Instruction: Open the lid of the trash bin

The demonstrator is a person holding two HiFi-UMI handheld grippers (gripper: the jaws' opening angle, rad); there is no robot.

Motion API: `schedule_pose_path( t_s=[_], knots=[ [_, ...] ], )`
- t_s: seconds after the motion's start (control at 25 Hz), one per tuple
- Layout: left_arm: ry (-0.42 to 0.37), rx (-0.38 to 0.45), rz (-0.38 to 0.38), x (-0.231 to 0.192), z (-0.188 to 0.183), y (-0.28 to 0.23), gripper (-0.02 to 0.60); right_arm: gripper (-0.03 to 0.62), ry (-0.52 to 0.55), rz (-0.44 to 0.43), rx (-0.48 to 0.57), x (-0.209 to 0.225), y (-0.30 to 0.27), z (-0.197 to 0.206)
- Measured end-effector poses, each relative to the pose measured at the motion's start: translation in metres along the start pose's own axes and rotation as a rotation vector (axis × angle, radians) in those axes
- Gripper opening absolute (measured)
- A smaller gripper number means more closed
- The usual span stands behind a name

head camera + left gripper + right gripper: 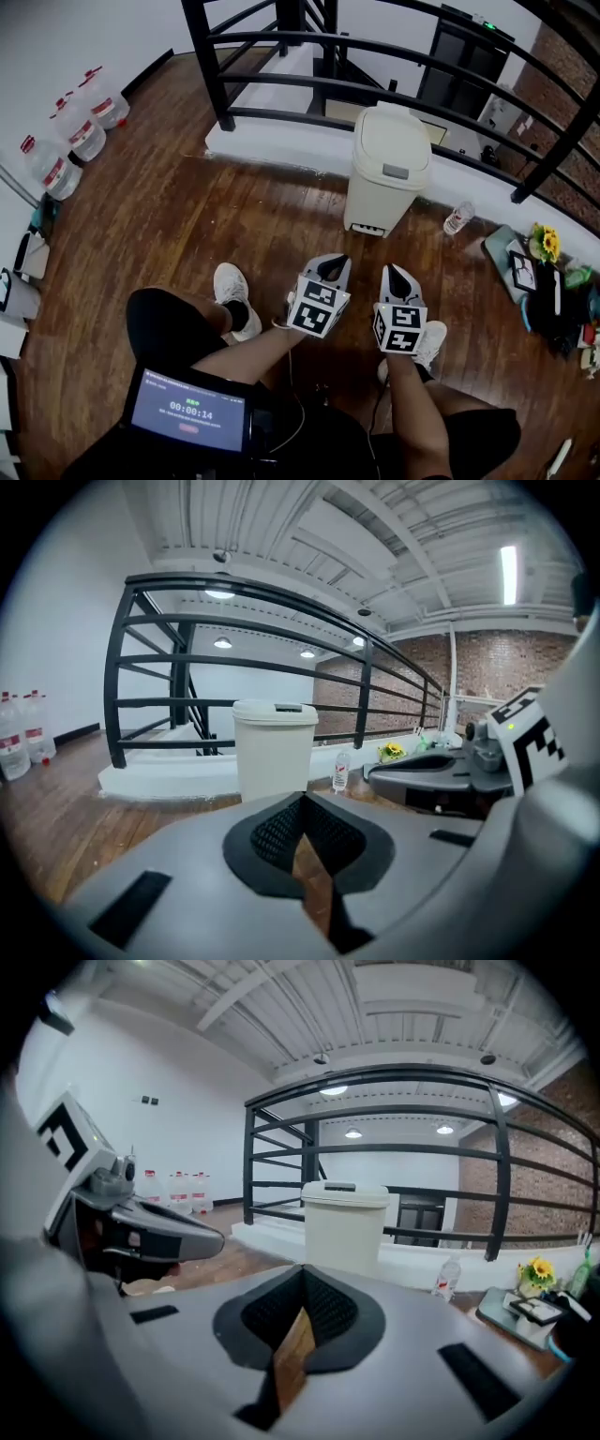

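Note:
A cream trash bin (386,169) stands on the wooden floor against a white ledge, its lid down, with a grey push button (395,172) near the lid's front edge. It also shows ahead as the bin (273,747) in the left gripper view and the bin (343,1225) in the right gripper view. My left gripper (335,263) and right gripper (392,272) hover side by side above my feet, a short way in front of the bin, touching nothing. Both have their jaws together and hold nothing.
A black metal railing (375,84) runs behind the bin. A small plastic bottle (457,217) lies right of the bin. Clutter with a yellow flower (544,244) sits at far right. Large water jugs (75,131) stand at far left. A phone with a timer (187,411) rests on my lap.

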State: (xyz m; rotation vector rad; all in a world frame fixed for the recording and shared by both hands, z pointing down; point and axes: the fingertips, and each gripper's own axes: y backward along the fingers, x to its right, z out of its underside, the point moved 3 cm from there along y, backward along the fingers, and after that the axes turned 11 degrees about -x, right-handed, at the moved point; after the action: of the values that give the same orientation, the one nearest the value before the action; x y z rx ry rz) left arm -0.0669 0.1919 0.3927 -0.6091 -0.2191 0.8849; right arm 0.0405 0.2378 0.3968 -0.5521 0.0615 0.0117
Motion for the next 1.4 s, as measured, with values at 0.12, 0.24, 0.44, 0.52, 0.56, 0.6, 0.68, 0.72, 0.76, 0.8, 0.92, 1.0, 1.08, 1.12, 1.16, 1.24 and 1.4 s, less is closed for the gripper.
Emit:
schedule_pose_path(
  t_s=[0.12,0.24,0.44,0.52,0.56,0.6,0.68,0.72,0.76,0.8,0.92,1.0,1.08,1.12,1.16,1.24,1.4],
  knots=[
    [-0.005,0.008,-0.006,0.002,-0.003,0.013,-0.002,0.000,0.012,-0.004,-0.002,-0.007,0.011,-0.001],
    [0.055,0.015,0.001,-0.001,-0.006,0.023,-0.002,0.000,-0.023,0.006,0.020,-0.004,0.021,-0.009],
    [0.039,0.048,-0.038,-0.011,-0.012,0.027,-0.002,0.000,-0.045,0.044,0.071,0.008,0.027,-0.024],
    [0.054,0.062,-0.041,-0.013,-0.015,0.028,-0.002,0.000,-0.049,0.061,0.086,0.014,0.029,-0.027],
    [0.066,0.069,-0.040,-0.015,-0.017,0.031,-0.002,0.000,-0.047,0.069,0.095,0.015,0.031,-0.030],
    [0.071,0.074,-0.040,-0.016,-0.017,0.033,-0.002,0.000,-0.045,0.076,0.104,0.014,0.032,-0.033],
    [0.052,0.078,-0.045,-0.016,-0.016,0.036,-0.002,0.000,-0.045,0.081,0.118,0.012,0.033,-0.037],
    [0.033,0.079,-0.050,-0.014,-0.014,0.035,-0.002,0.000,-0.044,0.081,0.122,0.012,0.033,-0.037],
    [0.014,0.081,-0.054,-0.012,-0.013,0.033,-0.002,0.000,-0.041,0.082,0.125,0.012,0.033,-0.036],
    [0.000,0.086,-0.058,-0.012,-0.012,0.032,-0.002,0.000,-0.038,0.082,0.127,0.012,0.032,-0.035],
    [-0.023,0.087,-0.071,-0.014,-0.013,0.035,-0.002,0.000,-0.056,0.066,0.136,0.007,0.031,-0.038],
    [-0.030,0.086,-0.075,-0.014,-0.014,0.036,-0.002,0.000,-0.076,0.054,0.140,0.006,0.028,-0.039],
    [-0.029,0.091,-0.069,-0.014,-0.016,0.037,-0.002,0.000,-0.084,0.052,0.141,0.003,0.025,-0.042],
    [-0.027,0.094,-0.068,-0.014,-0.017,0.037,-0.002,0.000,-0.086,0.051,0.143,0.002,0.024,-0.043],
    [-0.025,0.096,-0.068,-0.014,-0.018,0.037,-0.002,0.000,-0.089,0.049,0.146,0.002,0.024,-0.044],
    [-0.017,0.097,-0.073,-0.015,-0.019,0.036,-0.002,0.000,-0.091,0.047,0.153,0.004,0.024,-0.044],
    [0.006,0.100,-0.078,-0.017,-0.020,0.033,-0.002,0.000,-0.079,0.059,0.156,0.008,0.024,-0.043]
  ],
)
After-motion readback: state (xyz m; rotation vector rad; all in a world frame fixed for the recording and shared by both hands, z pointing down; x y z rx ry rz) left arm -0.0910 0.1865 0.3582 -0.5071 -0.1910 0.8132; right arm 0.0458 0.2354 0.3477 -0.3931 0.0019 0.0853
